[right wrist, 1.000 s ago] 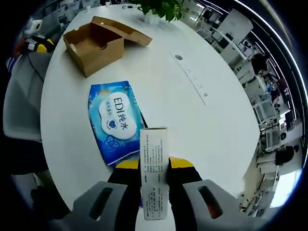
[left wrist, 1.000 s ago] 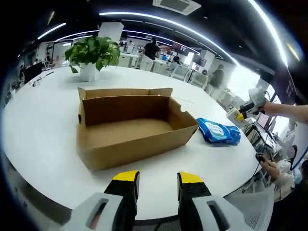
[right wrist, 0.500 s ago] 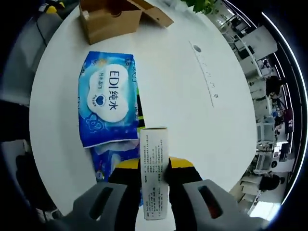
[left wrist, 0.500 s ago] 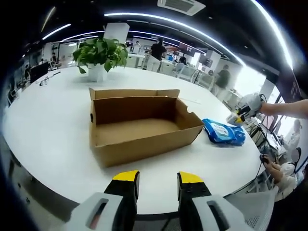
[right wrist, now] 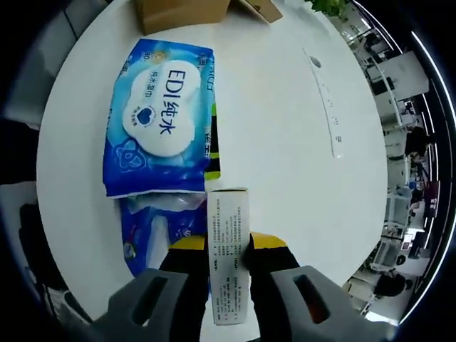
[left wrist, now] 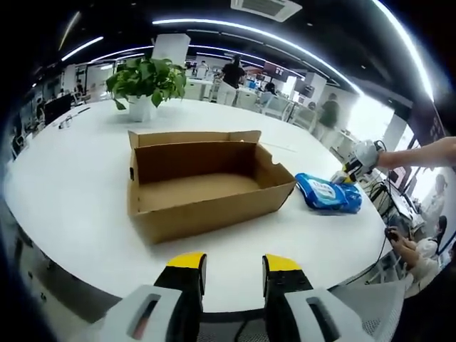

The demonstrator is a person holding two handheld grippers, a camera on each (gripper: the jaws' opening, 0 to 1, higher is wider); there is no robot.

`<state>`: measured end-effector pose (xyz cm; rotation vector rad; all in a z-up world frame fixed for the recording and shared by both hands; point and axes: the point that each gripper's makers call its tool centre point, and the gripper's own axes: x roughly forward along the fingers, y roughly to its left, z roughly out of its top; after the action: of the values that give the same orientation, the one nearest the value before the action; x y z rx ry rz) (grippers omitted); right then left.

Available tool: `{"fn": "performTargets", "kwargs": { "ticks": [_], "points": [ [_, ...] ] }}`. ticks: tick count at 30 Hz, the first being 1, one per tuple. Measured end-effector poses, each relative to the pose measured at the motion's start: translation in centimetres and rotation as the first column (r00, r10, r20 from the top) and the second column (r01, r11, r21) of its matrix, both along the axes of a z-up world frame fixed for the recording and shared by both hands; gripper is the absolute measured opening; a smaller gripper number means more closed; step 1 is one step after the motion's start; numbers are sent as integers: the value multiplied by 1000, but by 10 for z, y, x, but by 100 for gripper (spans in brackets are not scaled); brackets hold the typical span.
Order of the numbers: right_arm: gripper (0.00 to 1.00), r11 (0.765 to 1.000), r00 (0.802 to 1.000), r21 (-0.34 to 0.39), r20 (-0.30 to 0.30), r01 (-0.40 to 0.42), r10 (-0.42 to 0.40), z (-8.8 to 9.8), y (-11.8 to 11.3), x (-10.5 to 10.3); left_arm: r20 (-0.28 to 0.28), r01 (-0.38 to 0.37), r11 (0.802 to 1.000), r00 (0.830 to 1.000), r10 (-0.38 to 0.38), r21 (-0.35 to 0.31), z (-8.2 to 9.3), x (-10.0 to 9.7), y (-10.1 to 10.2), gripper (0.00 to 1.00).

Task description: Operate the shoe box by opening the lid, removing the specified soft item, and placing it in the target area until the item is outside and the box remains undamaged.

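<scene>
Between the right gripper (right wrist: pixel 228 246)'s jaws sits a slim white carton (right wrist: pixel 228 267) printed with small text, clamped on both long faces and standing upright along them. Just ahead of those jaws and slightly to their left lies a blue wet-wipe pack (right wrist: pixel 162 128) flat on the white counter (right wrist: pixel 285 128); a second blue pack (right wrist: pixel 153 228) lies beside the left jaw, touching or nearly touching the first. Beyond the packs, at the far end from the jaws, is a corner of the shoe box (right wrist: pixel 182 11).

Ahead of the left gripper (left wrist: pixel 231 267), whose jaws stand a little apart and hold nothing, the shoe box (left wrist: pixel 203 185) rests open on the counter, lid folded back, its inside bare as far as can be seen. To the right of it lie the blue packs (left wrist: pixel 329 194), with the right gripper (left wrist: pixel 356 162) low over them on an outstretched arm.

The carton looks light and fairly stiff, though thin card would probably crush under a hard squeeze; the flat sides are the sound place to hold. The packs are soft and slick, likely to sag, so best taken across the middle.

A potted plant (left wrist: pixel 142 82) stands beyond the box.
</scene>
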<state>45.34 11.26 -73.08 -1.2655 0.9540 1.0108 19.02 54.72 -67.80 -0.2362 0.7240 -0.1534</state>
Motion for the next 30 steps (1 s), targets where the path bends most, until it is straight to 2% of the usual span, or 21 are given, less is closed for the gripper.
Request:
{"fn": "performTargets", "kwargs": {
  "ticks": [5,10,17,23,30],
  "points": [
    [18,1000,999,-2,-36,3,-3,-6,0,-2,-11,3,1000,1000,-3,-2,-2,-7,-5,31],
    [18,1000,999,-21,-45,-7,6,-17,-8,7,-23,-2,1000,1000,2,-1,-7,-12,-6,31],
    [17,1000,998,1,-58,24,-24,-20,-11,14,-24,-8,1000,1000,8,1,-7,-15,-6,31],
    [18,999,998,13,-53,32,-31,-20,-12,16,-20,-7,1000,1000,7,-2,-7,-13,-7,31],
    [21,997,997,33,-36,63,-62,-11,-13,20,-11,4,1000,1000,-4,-9,-7,-5,-9,32]
  ]
}}
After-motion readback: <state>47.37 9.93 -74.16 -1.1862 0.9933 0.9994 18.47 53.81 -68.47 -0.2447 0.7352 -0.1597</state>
